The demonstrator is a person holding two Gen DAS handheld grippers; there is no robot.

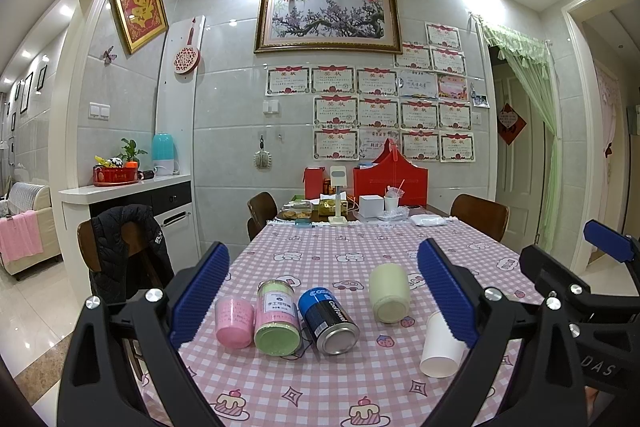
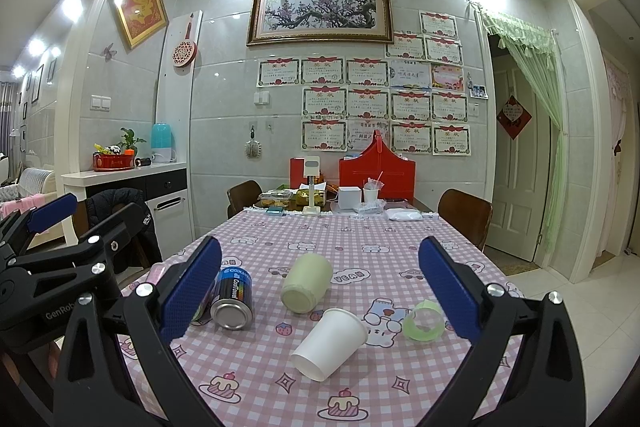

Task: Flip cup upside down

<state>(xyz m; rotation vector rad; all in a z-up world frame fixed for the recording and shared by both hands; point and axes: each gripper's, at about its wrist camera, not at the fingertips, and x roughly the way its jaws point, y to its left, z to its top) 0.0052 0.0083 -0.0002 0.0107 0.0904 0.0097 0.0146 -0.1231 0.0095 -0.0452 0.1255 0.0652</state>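
Both tongs, left (image 1: 324,301) and right (image 2: 320,291), gape empty. I'd close the right across the cup (image 2: 330,343) mid-wall, gently, lying on the tabletop (image 2: 360,387).

Partly hidden things on the checked table

In the left wrist view, the left gripper's right finger (image 1: 446,297) covers the far side of the white paper cup (image 1: 440,351). In the right wrist view, the right gripper's left finger (image 2: 192,293) hides most of the green-lidded jar (image 2: 202,309) and the left edge of the blue can (image 2: 233,297); a pink thing (image 2: 155,273) beyond it shows only a sliver. The print on the wall certificates (image 2: 366,95) is too small to read. Both frames cut off the near edge of the table (image 2: 384,403).
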